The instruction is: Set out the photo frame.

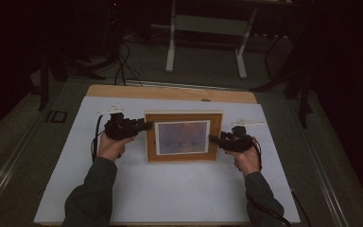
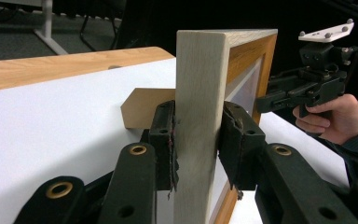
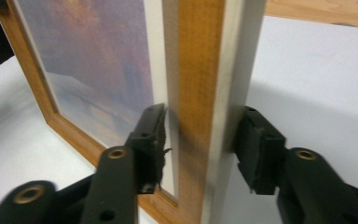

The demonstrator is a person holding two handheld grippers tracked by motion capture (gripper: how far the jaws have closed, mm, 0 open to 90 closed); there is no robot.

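I am looking down on a wooden table (image 1: 170,92) that is carrying a white sheet (image 1: 170,189) over most of its top. Near the middle of that sheet a wooden picture frame (image 1: 183,137) is standing on edge, its picture of purple and orange tones facing my side. In the left gripper view a tan back prop (image 2: 142,108) is sticking out behind the frame toward the sheet.

I am holding the left gripper (image 1: 142,126) against the frame's left edge; in the left gripper view its two jaws are sitting on either face of the pale side rail with both pads pressing on the wood, so it is gripping the frame. I am holding the right gripper (image 1: 213,139) at the frame's right edge. In the right gripper view one pad is lying against the glazed front and the other is meeting the back edge, so this one is clamping the frame too.
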